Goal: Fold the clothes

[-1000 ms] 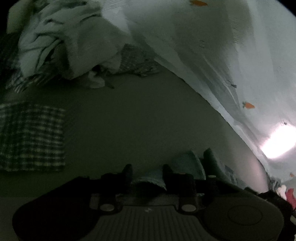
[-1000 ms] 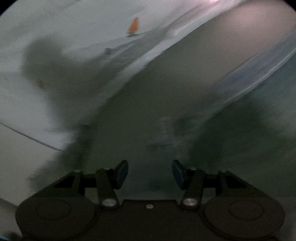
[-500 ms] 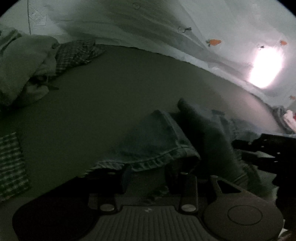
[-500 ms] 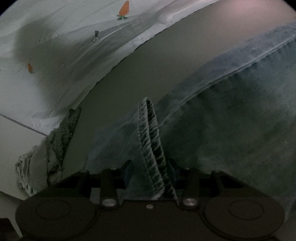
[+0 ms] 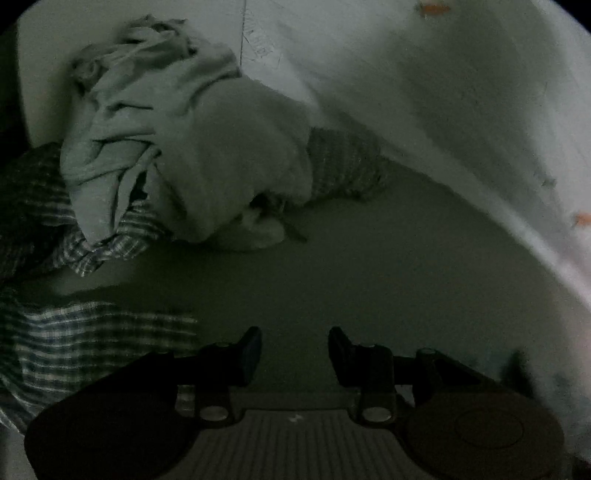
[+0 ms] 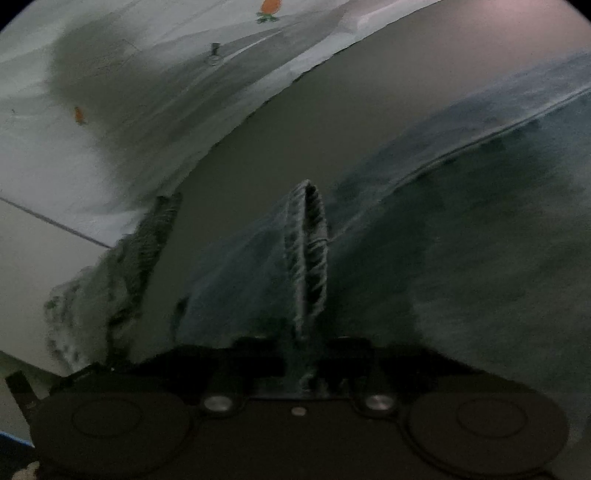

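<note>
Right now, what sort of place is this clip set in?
Probably a bedroom or laundry spot at home: a heap of unfolded clothes, a carrot-print sheet and jeans spread on a flat surface.

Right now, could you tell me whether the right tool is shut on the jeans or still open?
Shut on them: the right tool has its jaws closed, with the stitched hem of the jeans pinched between them.

A dim room in a home is showing here, likely a bedroom: a pale sheet printed with small carrots (image 6: pixel 269 8) is hanging along the far side, and a heap of crumpled clothes (image 5: pixel 177 147) is lying on a plain grey surface (image 5: pixel 369 266).
</note>
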